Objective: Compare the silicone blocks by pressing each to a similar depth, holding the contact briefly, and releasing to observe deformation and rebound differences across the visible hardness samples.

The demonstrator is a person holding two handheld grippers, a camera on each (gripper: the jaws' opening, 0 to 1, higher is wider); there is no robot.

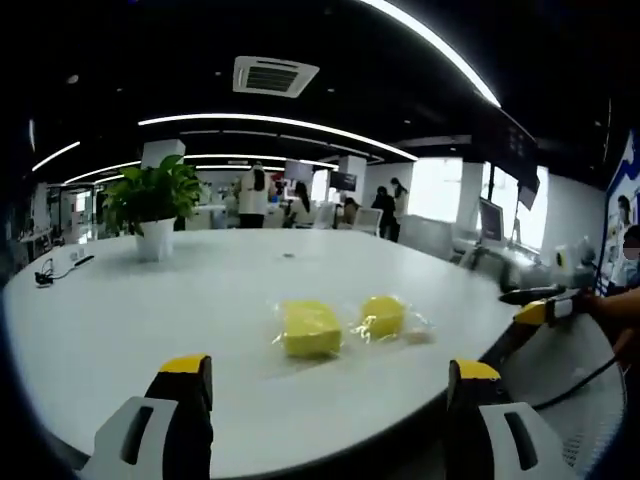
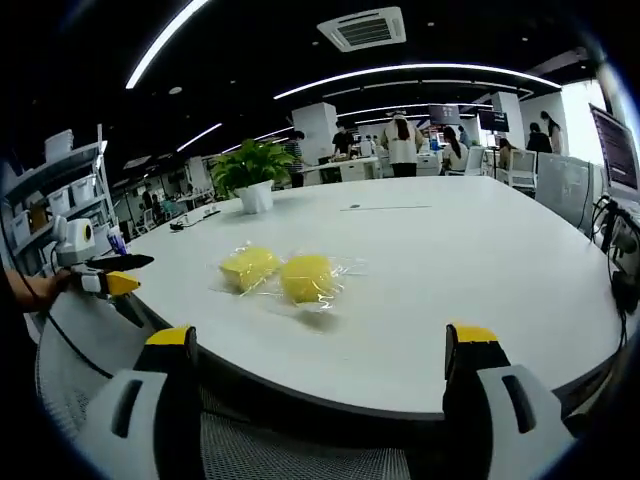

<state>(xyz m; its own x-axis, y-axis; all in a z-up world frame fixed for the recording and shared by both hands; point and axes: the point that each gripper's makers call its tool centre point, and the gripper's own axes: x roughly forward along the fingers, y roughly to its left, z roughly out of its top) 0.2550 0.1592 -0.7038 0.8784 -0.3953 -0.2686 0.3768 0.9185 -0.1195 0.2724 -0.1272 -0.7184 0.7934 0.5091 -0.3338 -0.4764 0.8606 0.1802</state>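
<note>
Two yellow silicone blocks, each in clear wrap, are lying side by side on the white table point(image 1: 150, 320), close to its near edge. In the left gripper view the larger block point(image 1: 311, 328) is sitting on the left and the smaller block point(image 1: 383, 315) just beside it on the right, apart from each other. In the right gripper view they are lying nearly touching, their wraps overlapping. The left gripper point(image 1: 330, 385) is hovering off the table edge with its yellow-tipped jaws spread wide, holding nothing and well short of the blocks. The right gripper point(image 2: 320, 352) is hovering likewise at the table edge, jaws spread wide and holding nothing, the blocks lying beyond and between its tips. Each gripper is showing at the side of the other's view, held in a hand off the table. A potted plant point(image 1: 152, 200) is standing farther back on the table, and people are standing among desks in the office behind.
</note>
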